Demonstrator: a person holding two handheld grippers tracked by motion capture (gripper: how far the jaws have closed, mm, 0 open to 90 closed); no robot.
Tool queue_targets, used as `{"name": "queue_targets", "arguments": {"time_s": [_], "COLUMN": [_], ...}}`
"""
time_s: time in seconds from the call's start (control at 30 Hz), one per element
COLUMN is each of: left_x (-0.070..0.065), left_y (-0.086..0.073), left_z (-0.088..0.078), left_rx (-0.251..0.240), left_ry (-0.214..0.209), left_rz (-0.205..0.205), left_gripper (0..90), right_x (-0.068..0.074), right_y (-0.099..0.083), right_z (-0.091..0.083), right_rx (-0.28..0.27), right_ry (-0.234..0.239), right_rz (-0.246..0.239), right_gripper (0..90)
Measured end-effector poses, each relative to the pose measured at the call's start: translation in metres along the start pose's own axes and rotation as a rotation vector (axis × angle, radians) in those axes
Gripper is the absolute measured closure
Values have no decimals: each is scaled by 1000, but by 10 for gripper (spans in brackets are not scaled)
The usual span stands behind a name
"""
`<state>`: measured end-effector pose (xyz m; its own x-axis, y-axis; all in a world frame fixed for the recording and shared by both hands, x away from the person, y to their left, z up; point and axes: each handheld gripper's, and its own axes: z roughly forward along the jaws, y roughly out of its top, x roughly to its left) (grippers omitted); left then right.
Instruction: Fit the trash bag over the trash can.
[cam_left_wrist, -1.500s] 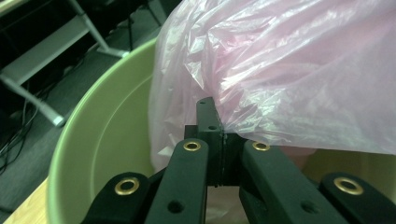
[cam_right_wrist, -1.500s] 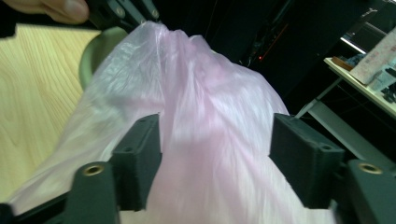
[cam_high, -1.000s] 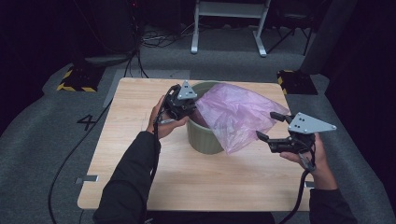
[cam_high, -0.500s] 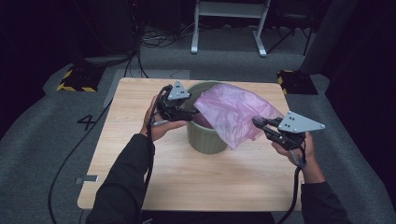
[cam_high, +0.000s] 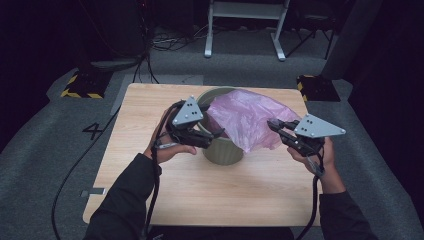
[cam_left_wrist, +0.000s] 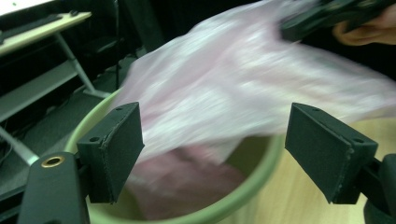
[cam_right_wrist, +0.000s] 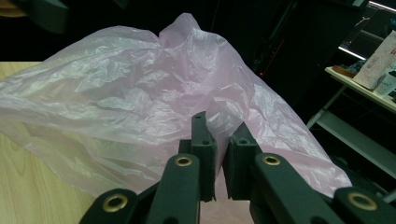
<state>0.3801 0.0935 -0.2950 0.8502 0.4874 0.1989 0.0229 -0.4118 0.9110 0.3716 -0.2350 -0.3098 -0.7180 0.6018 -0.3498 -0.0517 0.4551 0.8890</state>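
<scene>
A pale green bin (cam_high: 222, 150) stands mid-table, and a crumpled pink plastic bag (cam_high: 247, 117) lies over its mouth and spills to the right. My left gripper (cam_high: 212, 131) hovers at the bin's left rim. Its jaws have just been opening and now stand wide apart. In the left gripper view the gripper (cam_left_wrist: 212, 144) has the bag (cam_left_wrist: 243, 88) and the green rim (cam_left_wrist: 233, 198) beyond the pads, which touch nothing. My right gripper (cam_high: 272, 125) is at the bag's right edge. In the right gripper view it (cam_right_wrist: 219, 135) is shut on a fold of the pink film (cam_right_wrist: 140, 93).
The wooden table (cam_high: 200, 200) has bare room in front of the bin and to both sides. Beyond its far edge are grey floor, cables, white frame legs (cam_high: 245, 30) and black-and-yellow striped blocks (cam_high: 80, 85). The right gripper (cam_left_wrist: 327, 14) crosses the top corner of the left gripper view.
The left gripper let go of the bag, opened and drew back toward the bin's left side. The right gripper moved in and shut on the bag's right edge.
</scene>
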Motion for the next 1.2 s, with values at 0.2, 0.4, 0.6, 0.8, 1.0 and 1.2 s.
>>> {"name": "queue_targets", "arguments": {"time_s": [0.2,0.4,0.6,0.8,1.0,1.2], "left_x": [-33,-44,-41,-40,-40,-35], "left_y": [22,22,14,7,2,-3], "left_z": [10,29,33,33,31,27], "left_rx": [-2,64,91,131,156,154], "left_ry": [-43,-34,-9,-4,4,4], "left_rz": [48,62,38,70,136,138], "left_gripper": [175,193,335,530,767,898], "right_x": [5,9,13,17,23,30], "right_y": [4,6,8,8,8,6], "right_z": [6,10,9,10,11,8], "right_rx": [20,21,12,7,-4,-11], "right_ry": [1,17,40,59,83,131], "right_rz": [-20,-28,-33,-38,-51,-61], "right_gripper": [833,827,819,802,690,457]}}
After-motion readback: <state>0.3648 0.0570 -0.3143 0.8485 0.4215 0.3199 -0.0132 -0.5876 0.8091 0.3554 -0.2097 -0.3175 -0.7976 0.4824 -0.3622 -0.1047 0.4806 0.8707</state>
